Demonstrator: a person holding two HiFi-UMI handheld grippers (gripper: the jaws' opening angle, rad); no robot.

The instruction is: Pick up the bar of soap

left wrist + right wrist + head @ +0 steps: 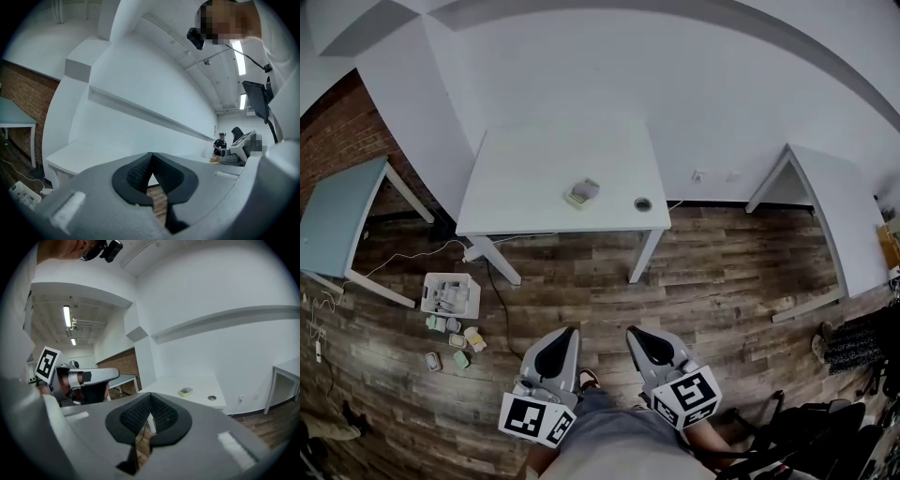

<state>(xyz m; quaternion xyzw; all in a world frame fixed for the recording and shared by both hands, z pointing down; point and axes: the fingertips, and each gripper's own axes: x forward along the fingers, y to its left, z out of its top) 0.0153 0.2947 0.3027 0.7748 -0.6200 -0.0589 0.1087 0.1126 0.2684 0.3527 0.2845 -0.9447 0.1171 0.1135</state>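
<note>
The bar of soap (582,193) lies in a small dish on the white table (534,178) straight ahead across the wood floor. In the right gripper view the soap (186,391) shows small on the table top (168,383), near a round hole (212,398). My left gripper (566,332) and right gripper (635,332) are held side by side low in the head view, well short of the table. Both are shut with nothing between the pads. The left gripper (151,155) faces the table's edge (84,157); no soap shows there. The right gripper (150,397) points at the table.
A teal table (337,220) stands at the left and another white table (844,230) at the right. On the floor at the left sit a white bin (450,295), several small items (455,354) and cables. A black chair (825,441) is at bottom right.
</note>
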